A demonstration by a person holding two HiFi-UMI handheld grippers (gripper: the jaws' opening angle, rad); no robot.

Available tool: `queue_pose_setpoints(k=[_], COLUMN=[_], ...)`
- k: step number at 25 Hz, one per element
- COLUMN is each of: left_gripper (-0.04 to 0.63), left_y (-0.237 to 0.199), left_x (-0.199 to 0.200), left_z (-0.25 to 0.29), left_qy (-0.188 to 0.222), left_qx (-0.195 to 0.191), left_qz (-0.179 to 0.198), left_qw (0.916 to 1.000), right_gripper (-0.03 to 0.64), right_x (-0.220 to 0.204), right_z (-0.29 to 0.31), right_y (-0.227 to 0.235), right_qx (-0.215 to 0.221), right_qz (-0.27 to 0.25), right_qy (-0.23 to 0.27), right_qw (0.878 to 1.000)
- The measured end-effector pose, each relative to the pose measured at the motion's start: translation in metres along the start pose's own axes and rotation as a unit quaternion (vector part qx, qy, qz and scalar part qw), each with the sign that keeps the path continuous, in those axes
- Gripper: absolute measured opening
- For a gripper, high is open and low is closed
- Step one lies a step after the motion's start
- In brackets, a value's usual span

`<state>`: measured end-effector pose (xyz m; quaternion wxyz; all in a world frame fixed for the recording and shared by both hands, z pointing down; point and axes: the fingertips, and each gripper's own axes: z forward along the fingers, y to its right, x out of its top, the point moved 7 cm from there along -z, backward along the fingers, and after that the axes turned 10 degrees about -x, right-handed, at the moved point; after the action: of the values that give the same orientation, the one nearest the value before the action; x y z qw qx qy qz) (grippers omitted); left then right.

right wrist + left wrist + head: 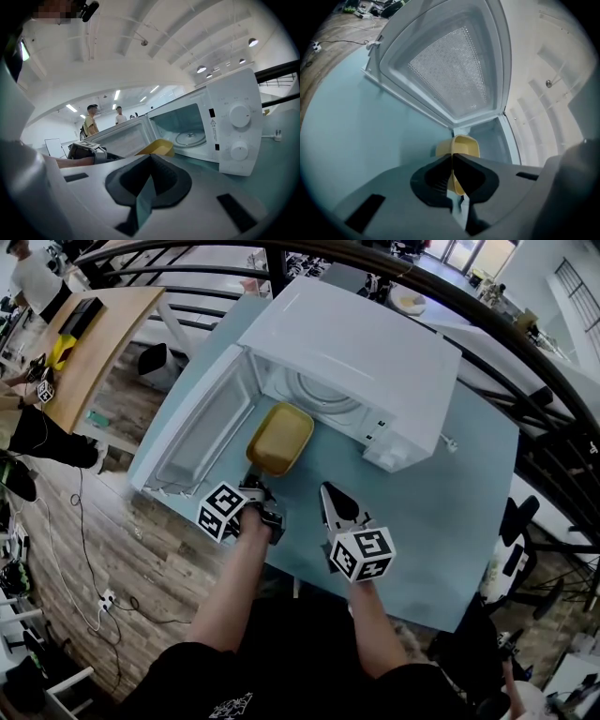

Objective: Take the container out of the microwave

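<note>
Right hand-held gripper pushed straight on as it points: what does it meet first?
Most likely the yellow container, just beyond the shut right hand-held gripper; the microwave stands behind it. Depth is unclear.

A: How do the jaws of the right gripper [150,158] stand?
B: Closed tip to tip, with nothing between them. Just past them is a yellow container [158,147], in front of the white microwave [225,126]. Its door [124,138] is open, a glass turntable [190,138] sits inside, and there are two knobs [240,115] on the panel.

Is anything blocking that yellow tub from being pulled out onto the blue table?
Nothing visible does. The left gripper is shut on the near rim of the container, the door stands wide open at one side, and the right gripper sits beside its path.
</note>
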<state>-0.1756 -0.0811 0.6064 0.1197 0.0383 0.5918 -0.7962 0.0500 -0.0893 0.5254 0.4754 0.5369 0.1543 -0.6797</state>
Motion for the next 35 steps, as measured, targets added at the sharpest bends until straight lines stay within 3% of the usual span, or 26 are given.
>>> queue_pose_setpoints(k=[35], left_gripper=[0.026], left_y=[-0.052], left_x=[0.003], left_z=[-0.031], left_qy=[-0.003], left_qx=[0.047], left_qz=[-0.010], left_qw=[0.9988], right_gripper=[0.006], right_x=[-0.036], right_z=[0.005], right_y=[-0.010], right_qx=[0.011], right_qz=[-0.009], right_qy=[-0.046], right_qw=[0.999])
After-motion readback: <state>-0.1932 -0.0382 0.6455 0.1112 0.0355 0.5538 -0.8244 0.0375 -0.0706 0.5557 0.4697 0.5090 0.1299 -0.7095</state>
